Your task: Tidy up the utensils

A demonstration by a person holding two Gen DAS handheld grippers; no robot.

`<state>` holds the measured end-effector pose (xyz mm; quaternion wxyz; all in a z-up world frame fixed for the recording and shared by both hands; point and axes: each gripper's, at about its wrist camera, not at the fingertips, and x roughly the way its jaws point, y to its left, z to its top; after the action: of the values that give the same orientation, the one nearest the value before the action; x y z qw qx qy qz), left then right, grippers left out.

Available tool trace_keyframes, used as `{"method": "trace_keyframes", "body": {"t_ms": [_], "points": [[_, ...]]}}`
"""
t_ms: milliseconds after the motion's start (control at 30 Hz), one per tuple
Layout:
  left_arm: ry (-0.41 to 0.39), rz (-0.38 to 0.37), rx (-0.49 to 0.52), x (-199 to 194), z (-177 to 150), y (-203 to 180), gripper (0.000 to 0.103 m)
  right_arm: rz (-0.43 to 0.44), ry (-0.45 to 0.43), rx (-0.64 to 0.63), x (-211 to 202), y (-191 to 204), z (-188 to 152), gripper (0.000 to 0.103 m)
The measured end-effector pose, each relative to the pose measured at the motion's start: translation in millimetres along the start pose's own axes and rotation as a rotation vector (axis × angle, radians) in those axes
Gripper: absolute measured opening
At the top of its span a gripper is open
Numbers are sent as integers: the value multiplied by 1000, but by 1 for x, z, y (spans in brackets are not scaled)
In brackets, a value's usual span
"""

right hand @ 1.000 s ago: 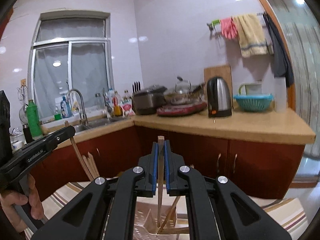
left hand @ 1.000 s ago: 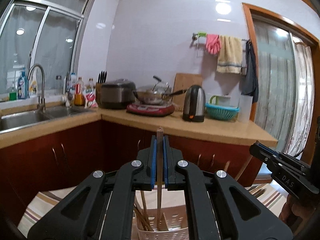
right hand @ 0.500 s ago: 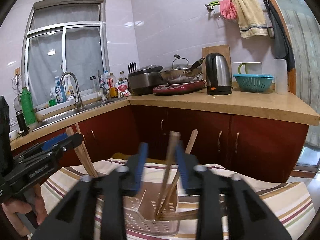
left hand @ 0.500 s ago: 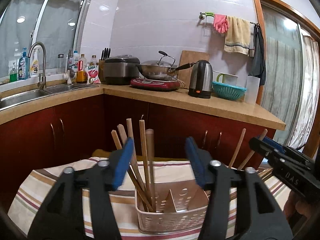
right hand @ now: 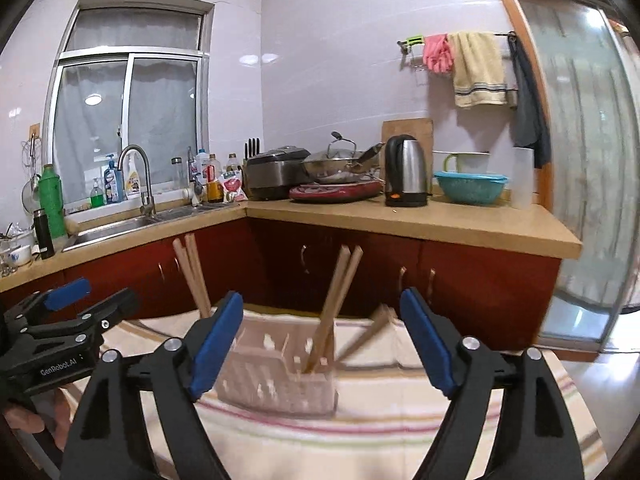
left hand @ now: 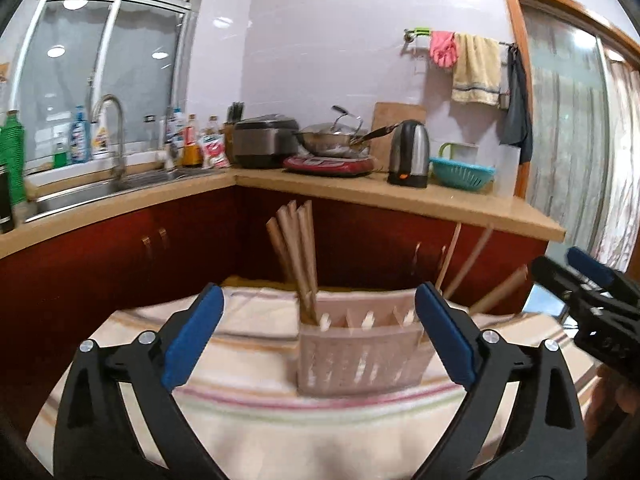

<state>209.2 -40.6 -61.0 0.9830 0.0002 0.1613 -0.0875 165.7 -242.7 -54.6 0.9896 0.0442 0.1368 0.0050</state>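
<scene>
A pale pink slotted utensil holder [left hand: 360, 348] stands on a striped cloth; it also shows in the right wrist view [right hand: 276, 376]. Several wooden chopsticks [left hand: 298, 256] stand in its left end, and others [left hand: 464, 260] lean out at its right end. In the right wrist view, chopsticks [right hand: 338, 300] lean in the middle and others [right hand: 192, 276] stand at the left. My left gripper [left hand: 318, 332] is open and empty in front of the holder. My right gripper [right hand: 320, 340] is open and empty, also facing the holder.
The striped cloth [left hand: 248, 392] covers a small table. Behind it run dark red cabinets under a counter [right hand: 400, 220] with a kettle [right hand: 406, 170], wok, rice cooker and teal basket. A sink [left hand: 92, 192] is at the left. A glass door [right hand: 580, 160] is at the right.
Both grippers let go of their chopsticks, which now stand in the holder. Both sets of jaws opened wide and both grippers drew back from the holder.
</scene>
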Motion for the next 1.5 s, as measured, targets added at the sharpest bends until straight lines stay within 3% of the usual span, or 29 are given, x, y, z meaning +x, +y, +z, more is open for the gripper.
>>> {"method": "trace_keyframes", "body": {"t_ms": [367,633,900,1500], "points": [[-6,97,-4,-112,-27,0,99,-28,10,-30,-93,7,-21,84],[-26,128,-10,-157,-31,1,99,-44,-12,-32,-132,6,-22,84],[-56,134,-13,-181,-31,-1,99,-40,-34,-37,-146,9,-23,84],[-62,137,-16,-188,-30,-1,99,-43,-52,-43,-154,10,-25,84]]}}
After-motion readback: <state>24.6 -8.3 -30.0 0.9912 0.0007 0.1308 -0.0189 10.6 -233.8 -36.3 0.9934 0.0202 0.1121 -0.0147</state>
